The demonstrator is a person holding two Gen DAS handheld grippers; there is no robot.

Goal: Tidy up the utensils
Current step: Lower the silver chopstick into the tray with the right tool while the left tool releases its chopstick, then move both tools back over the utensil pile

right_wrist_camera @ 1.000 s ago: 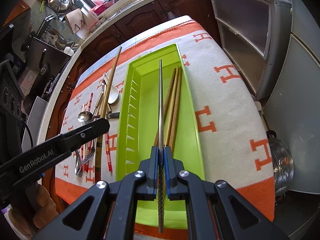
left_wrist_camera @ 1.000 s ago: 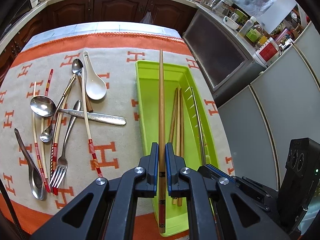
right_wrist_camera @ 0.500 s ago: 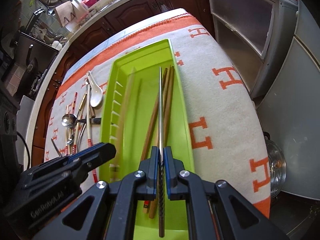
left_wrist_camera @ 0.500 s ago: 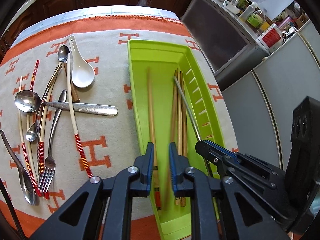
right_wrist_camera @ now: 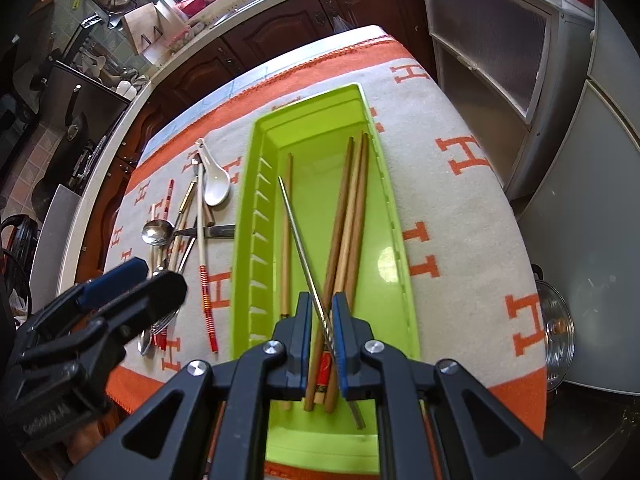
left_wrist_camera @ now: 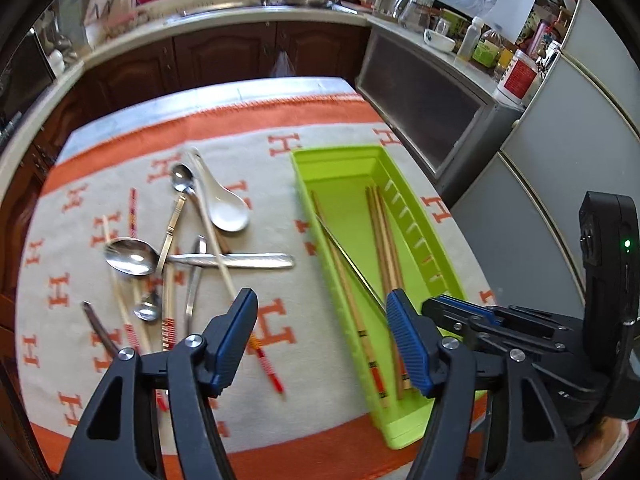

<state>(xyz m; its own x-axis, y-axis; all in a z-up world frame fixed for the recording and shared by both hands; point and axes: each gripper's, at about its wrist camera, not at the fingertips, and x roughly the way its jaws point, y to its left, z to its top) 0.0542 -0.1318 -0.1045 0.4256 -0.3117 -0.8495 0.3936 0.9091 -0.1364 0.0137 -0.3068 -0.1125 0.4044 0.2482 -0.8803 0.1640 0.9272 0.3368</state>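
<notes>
A lime green tray [left_wrist_camera: 444,268] [right_wrist_camera: 396,240] lies on the orange and beige cloth. It holds several wooden chopsticks [right_wrist_camera: 352,216] [left_wrist_camera: 384,232] and a metal chopstick [right_wrist_camera: 300,236] [left_wrist_camera: 348,264] lying slantwise. My left gripper [left_wrist_camera: 320,336] is open wide and empty, above the cloth at the tray's near left. My right gripper [right_wrist_camera: 321,328] hangs over the tray's near end, jaws slightly parted around the metal chopstick, which rests in the tray. Loose spoons, a fork and red-banded chopsticks [left_wrist_camera: 168,248] [right_wrist_camera: 180,232] lie left of the tray.
A white ceramic spoon [left_wrist_camera: 224,208] [right_wrist_camera: 214,184] lies at the far end of the pile. Dark cabinets [left_wrist_camera: 224,56] and a counter stand beyond the table. Grey appliances [left_wrist_camera: 540,200] flank the right edge. A steel pot [right_wrist_camera: 556,336] sits below at the right.
My left gripper let its wooden chopstick fall into the tray, opened wide and drew back. My right gripper lowered the metal chopstick into the tray and loosened its jaws.
</notes>
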